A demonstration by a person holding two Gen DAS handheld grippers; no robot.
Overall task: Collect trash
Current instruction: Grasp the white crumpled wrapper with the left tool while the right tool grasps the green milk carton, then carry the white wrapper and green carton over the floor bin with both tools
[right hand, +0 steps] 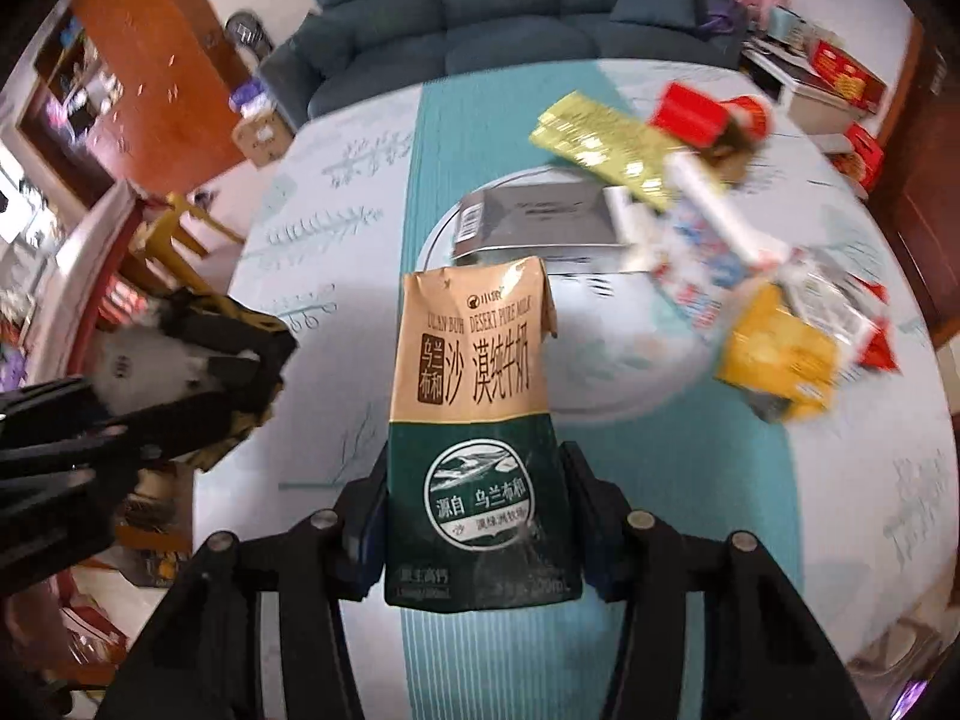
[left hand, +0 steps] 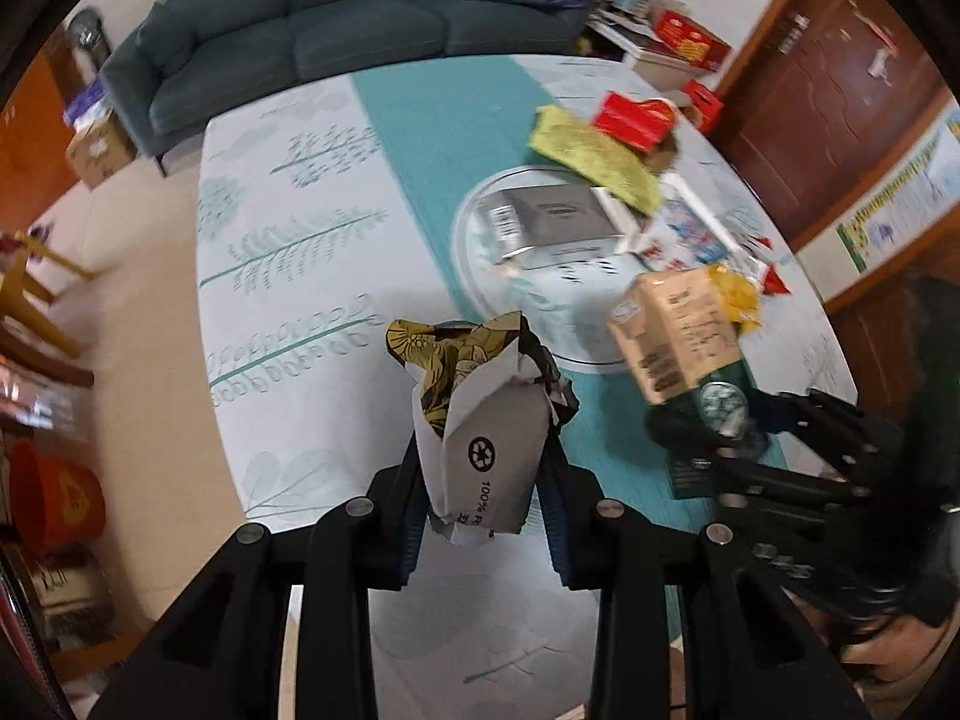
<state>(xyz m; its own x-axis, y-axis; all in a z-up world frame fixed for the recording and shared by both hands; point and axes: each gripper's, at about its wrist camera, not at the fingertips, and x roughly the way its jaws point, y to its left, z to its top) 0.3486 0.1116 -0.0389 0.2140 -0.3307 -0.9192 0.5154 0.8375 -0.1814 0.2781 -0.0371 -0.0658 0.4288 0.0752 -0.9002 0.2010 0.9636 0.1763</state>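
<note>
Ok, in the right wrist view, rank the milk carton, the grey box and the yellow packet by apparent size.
1. milk carton, inflated by closeness to the camera.
2. grey box.
3. yellow packet, close to the grey box in size and blurred, so unsure.

A: The milk carton (right hand: 477, 420) looks like smooth coated card, the crumpled wrapper (left hand: 480, 420) creased paper.

B: Patterned cloth covers the worktop (left hand: 288, 312); the sofa (left hand: 336, 6) is matt fabric.
</note>
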